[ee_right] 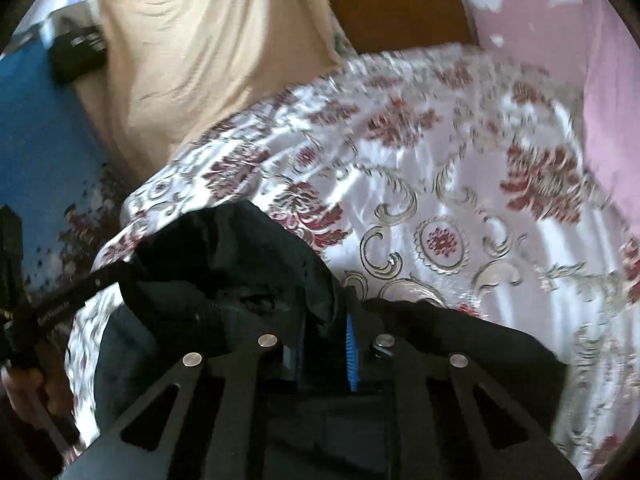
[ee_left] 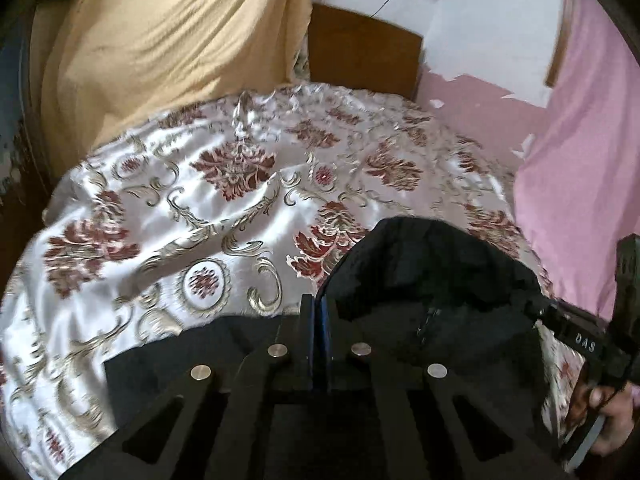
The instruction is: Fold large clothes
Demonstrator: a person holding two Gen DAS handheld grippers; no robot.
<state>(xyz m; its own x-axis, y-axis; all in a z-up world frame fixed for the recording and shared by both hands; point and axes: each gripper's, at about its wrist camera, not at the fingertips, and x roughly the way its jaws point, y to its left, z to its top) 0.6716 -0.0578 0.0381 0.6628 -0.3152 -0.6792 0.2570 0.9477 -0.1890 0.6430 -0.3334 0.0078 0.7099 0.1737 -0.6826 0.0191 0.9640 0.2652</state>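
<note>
A: Left wrist view?
B: My left gripper (ee_left: 320, 320) is clamped on the black jacket (ee_left: 432, 264), at 5 o'clock on the floral bedspread (ee_left: 192, 200).
A: Rt?
B: My right gripper (ee_right: 328, 320) is pinching the jacket too.

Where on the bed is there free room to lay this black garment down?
The floral bedspread lies bare between the tan curtain, the wooden headboard and the pink wall. The near edge is crowded: black garment, left gripper, right gripper.
</note>
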